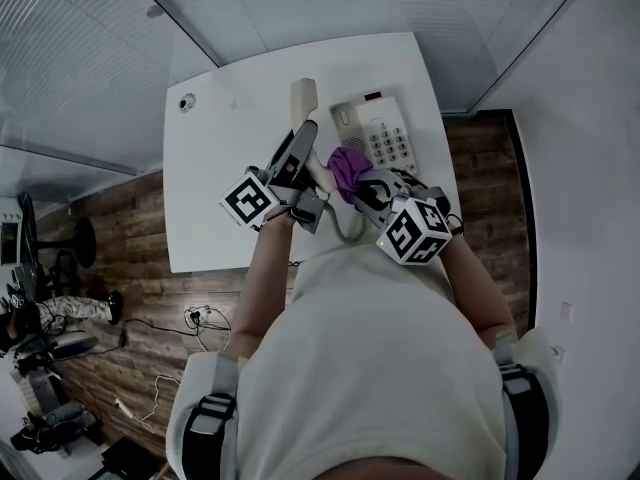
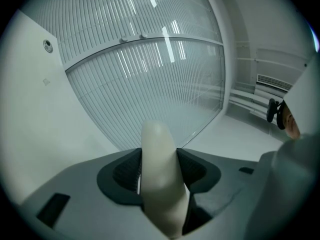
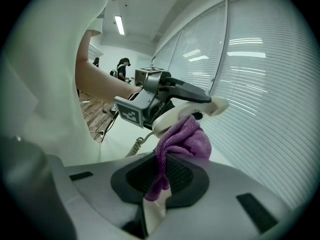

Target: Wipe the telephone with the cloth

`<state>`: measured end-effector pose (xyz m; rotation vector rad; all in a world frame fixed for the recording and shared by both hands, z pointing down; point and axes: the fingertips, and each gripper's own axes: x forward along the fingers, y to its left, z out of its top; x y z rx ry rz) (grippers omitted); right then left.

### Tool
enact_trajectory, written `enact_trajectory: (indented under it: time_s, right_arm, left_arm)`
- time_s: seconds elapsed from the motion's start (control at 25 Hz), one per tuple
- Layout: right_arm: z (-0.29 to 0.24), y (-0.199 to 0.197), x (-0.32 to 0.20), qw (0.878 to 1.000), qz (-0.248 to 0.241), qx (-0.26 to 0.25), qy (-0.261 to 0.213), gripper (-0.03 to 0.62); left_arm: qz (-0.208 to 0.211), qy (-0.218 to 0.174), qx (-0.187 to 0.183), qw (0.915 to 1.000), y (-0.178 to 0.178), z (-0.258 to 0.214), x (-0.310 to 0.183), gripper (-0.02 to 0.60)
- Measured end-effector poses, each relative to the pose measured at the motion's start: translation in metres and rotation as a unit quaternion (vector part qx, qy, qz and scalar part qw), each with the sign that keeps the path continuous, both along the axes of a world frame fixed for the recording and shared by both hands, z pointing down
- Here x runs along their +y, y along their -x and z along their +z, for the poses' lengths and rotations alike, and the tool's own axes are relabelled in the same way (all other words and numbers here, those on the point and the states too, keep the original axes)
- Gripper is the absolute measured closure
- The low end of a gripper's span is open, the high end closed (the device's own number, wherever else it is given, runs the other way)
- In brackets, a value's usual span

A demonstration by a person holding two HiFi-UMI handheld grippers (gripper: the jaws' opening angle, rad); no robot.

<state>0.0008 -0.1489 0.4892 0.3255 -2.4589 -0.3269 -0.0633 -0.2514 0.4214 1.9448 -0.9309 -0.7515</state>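
Purple cloth point(image 1: 347, 171) bunched against the lifted cream handset point(image 1: 304, 103), just beside the telephone base point(image 1: 385, 138).

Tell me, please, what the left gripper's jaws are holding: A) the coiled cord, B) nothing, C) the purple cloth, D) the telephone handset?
D: the left gripper has its jaws pressed on the cream handset, while the purple cloth sits in the right gripper.
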Motion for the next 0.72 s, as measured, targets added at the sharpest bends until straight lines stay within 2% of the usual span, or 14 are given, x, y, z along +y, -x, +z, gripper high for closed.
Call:
enact_trajectory:
  time_s: [0.48,0.6,0.72]
  right_arm:
    - [0.011,-0.008,0.013,0.999,0.002,-0.004,0.045,0.548]
    - [0.013,-0.021,0.001,0.999,0.025,0.004,0.040,0.548]
    - [0.012,-0.036,-0.013,0.997,0.063,0.001,0.036,0.548]
  left_arm:
    - [-0.017,-0.004,-0.002,0.9998,0.002,-0.004,-0.005,0.353]
    - [-0.020,0.016,-0.024,0.9994,0.000,0.007,-0.007,0.353]
    - [-0.021,0.019,-0.082,0.9962,-0.005,0.017,-0.009,0.353]
